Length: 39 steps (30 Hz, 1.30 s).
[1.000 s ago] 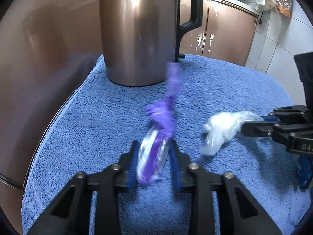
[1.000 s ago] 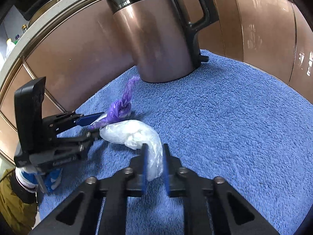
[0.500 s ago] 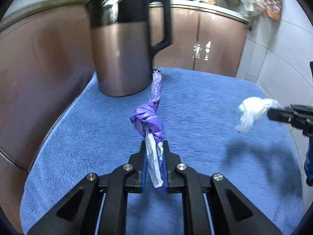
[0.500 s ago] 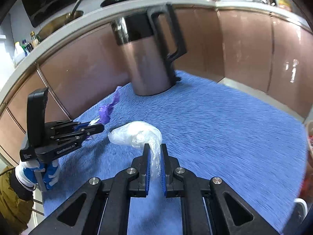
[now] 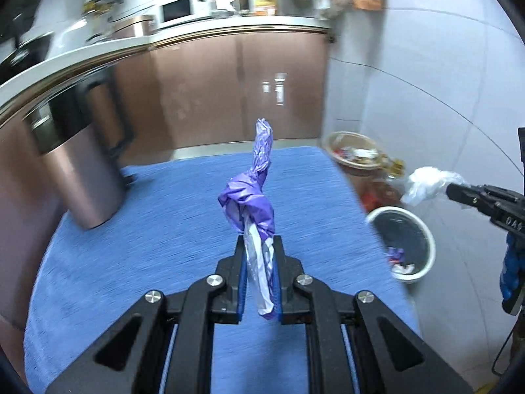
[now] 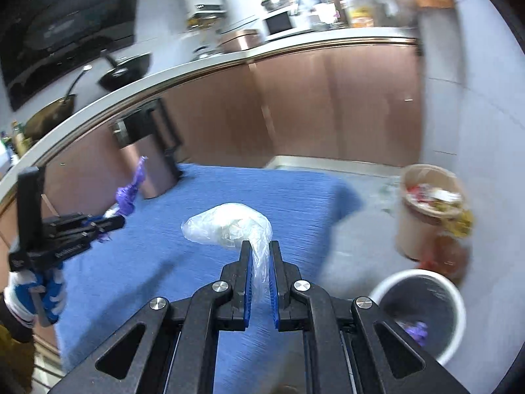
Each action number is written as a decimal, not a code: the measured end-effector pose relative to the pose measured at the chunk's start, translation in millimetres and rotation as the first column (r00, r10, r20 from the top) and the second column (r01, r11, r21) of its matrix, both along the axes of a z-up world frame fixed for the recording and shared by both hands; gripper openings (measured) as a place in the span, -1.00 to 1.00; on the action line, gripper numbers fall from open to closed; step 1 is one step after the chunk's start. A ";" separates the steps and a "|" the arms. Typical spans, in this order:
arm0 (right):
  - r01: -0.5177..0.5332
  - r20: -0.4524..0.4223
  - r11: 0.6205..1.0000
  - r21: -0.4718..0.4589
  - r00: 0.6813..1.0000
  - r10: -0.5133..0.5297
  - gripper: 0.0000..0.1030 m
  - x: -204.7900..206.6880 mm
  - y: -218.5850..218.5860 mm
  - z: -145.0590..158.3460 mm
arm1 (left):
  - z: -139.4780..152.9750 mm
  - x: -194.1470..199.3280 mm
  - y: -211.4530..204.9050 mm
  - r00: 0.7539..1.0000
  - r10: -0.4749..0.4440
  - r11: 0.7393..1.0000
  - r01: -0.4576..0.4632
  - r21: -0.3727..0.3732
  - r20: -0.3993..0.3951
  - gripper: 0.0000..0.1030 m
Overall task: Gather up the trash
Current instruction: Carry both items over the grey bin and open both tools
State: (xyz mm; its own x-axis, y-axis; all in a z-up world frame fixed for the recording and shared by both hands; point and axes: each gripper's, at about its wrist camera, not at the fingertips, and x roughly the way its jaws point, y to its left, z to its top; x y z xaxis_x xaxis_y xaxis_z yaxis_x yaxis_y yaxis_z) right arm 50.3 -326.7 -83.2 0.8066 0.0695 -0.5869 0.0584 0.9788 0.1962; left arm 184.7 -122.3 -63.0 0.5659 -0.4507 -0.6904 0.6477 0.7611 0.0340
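Observation:
My left gripper is shut on a knotted purple plastic bag and holds it up above the blue towel. My right gripper is shut on a crumpled clear plastic bag, also lifted off the towel. The clear bag shows in the left wrist view, off the towel's right edge above a white bin. The purple bag and left gripper show at the left of the right wrist view. The white bin stands on the floor at lower right with some trash inside.
A copper kettle with a black handle stands at the towel's far left corner. A brown bin heaped with trash stands on the floor beyond the white bin. Copper cabinets and a tiled wall close the back and right.
Both grippers have lifted their bags off the towel and swung to the right. The two bins have come into view. The clear bag now hangs past the towel's right edge.

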 end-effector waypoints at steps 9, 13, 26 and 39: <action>0.233 -0.079 0.970 -0.063 0.968 -0.238 -0.83 -49.3 -82.3 -38.1 | -15.3 -48.4 -145.9 0.976 -0.212 0.976 0.214 0.035 -0.055 -0.77; 0.315 -0.124 0.946 -0.074 0.938 -0.322 -0.83 -59.3 -113.9 -58.4 | -29.9 -62.3 -200.7 0.959 -0.268 0.960 0.274 0.055 -0.094 -0.76; 0.409 -0.199 0.905 -0.115 0.883 -0.425 -0.79 -39.7 -161.9 -102.8 | -61.6 -60.6 -306.5 0.932 -0.297 0.952 0.307 0.017 -0.207 -0.74; 0.445 -0.254 0.881 -0.162 0.844 -0.473 -0.17 -42.4 -167.2 -121.1 | -59.7 -50.8 -307.8 0.945 -0.239 0.971 0.237 -0.036 -0.225 -0.02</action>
State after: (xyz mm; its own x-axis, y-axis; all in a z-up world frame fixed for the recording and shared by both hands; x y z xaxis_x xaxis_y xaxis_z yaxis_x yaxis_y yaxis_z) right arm 7.9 -493.9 -204.3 0.5352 -0.3341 -0.7759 0.5434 0.8394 0.0133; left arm 133.9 -430.1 -122.7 0.2710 -0.5595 -0.7833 0.7997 0.5838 -0.1403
